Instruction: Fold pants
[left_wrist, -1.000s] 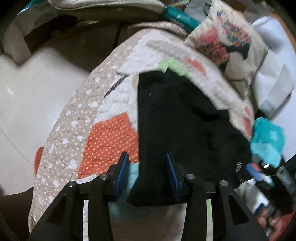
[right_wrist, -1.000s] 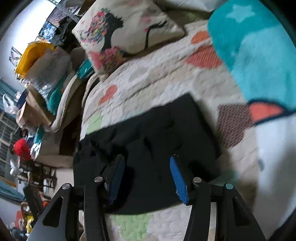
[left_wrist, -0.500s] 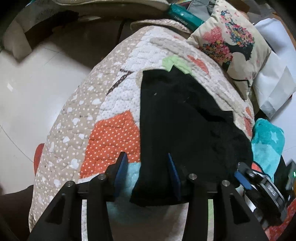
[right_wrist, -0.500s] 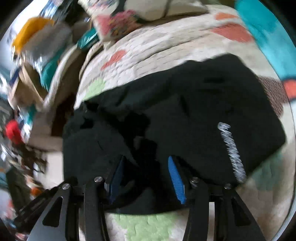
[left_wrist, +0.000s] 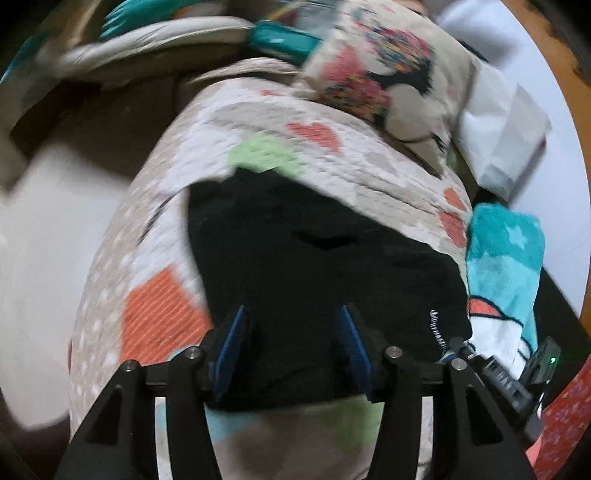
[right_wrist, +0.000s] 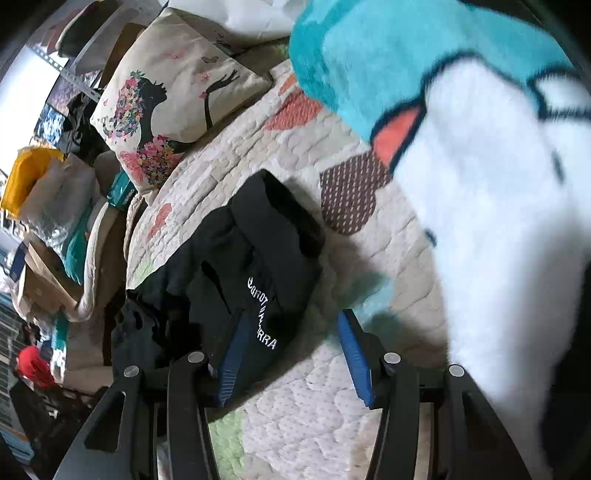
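Note:
Black pants (left_wrist: 317, 266) lie folded on a patchwork quilt (left_wrist: 258, 122). My left gripper (left_wrist: 291, 347) is open, its blue pads straddling the near edge of the pants. In the right wrist view the pants (right_wrist: 236, 266) show white lettering near one end. My right gripper (right_wrist: 291, 354) is open over that end, the left pad on the black cloth and the right pad over the quilt (right_wrist: 332, 387). The right gripper's body also shows in the left wrist view (left_wrist: 506, 384) at the lower right.
A printed cushion (right_wrist: 173, 92) lies at the head of the quilt. A teal and white plush blanket (right_wrist: 461, 129) lies right of the pants. Bags and boxes (right_wrist: 44, 206) are piled beyond the quilt's left edge, with bare floor (left_wrist: 48, 229) beside it.
Both grippers have shifted: the left moved inward so that both its pads now lie over the pants. The right swung toward the lettered end and the quilt. The pants look more compactly folded.

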